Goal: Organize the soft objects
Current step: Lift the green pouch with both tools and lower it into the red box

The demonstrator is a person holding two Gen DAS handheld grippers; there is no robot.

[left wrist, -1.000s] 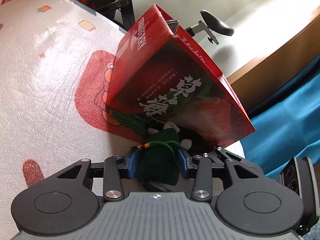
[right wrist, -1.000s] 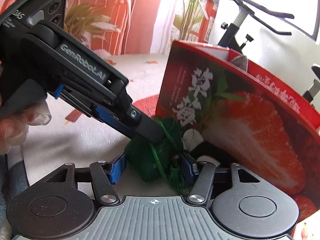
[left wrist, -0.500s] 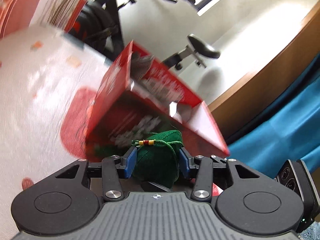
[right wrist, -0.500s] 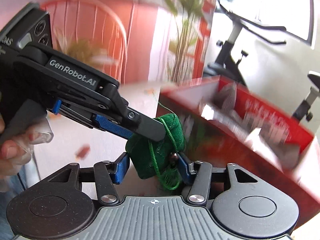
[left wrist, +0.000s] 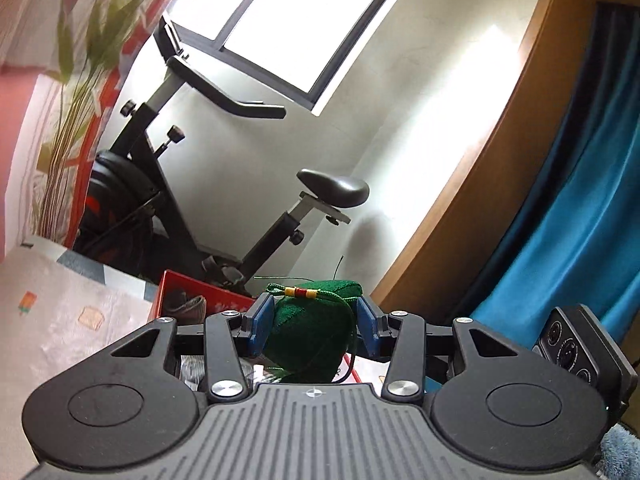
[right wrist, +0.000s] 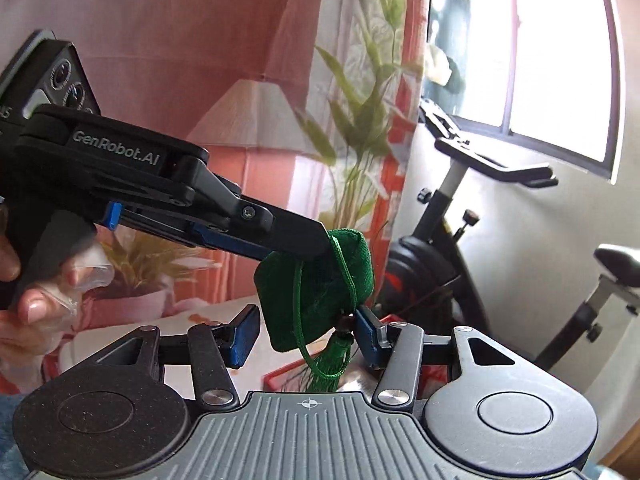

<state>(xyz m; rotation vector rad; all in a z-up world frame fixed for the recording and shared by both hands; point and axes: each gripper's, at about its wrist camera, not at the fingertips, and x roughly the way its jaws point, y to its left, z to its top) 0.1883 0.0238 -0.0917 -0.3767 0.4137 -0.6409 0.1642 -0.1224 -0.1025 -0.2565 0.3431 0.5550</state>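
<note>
Behind it all stands a black exercise bike [left wrist: 224, 208] against the white wall, beside a tall leafy plant [right wrist: 360, 120]. Lower down, a red cardboard box [left wrist: 188, 300] sits on the pale patterned tabletop [left wrist: 60, 312], a grey fabric item [left wrist: 188, 305] tucked inside it. Up in the air above the box, the left gripper [left wrist: 316, 322] pinches a small green plush pouch [left wrist: 312, 332] with a green cord and red-yellow beads, both blue pads pressed into its sides. The right gripper [right wrist: 306, 332] is spread wide: its right pad touches the pouch [right wrist: 316, 280] at the tassel, its left pad stands clear.
</note>
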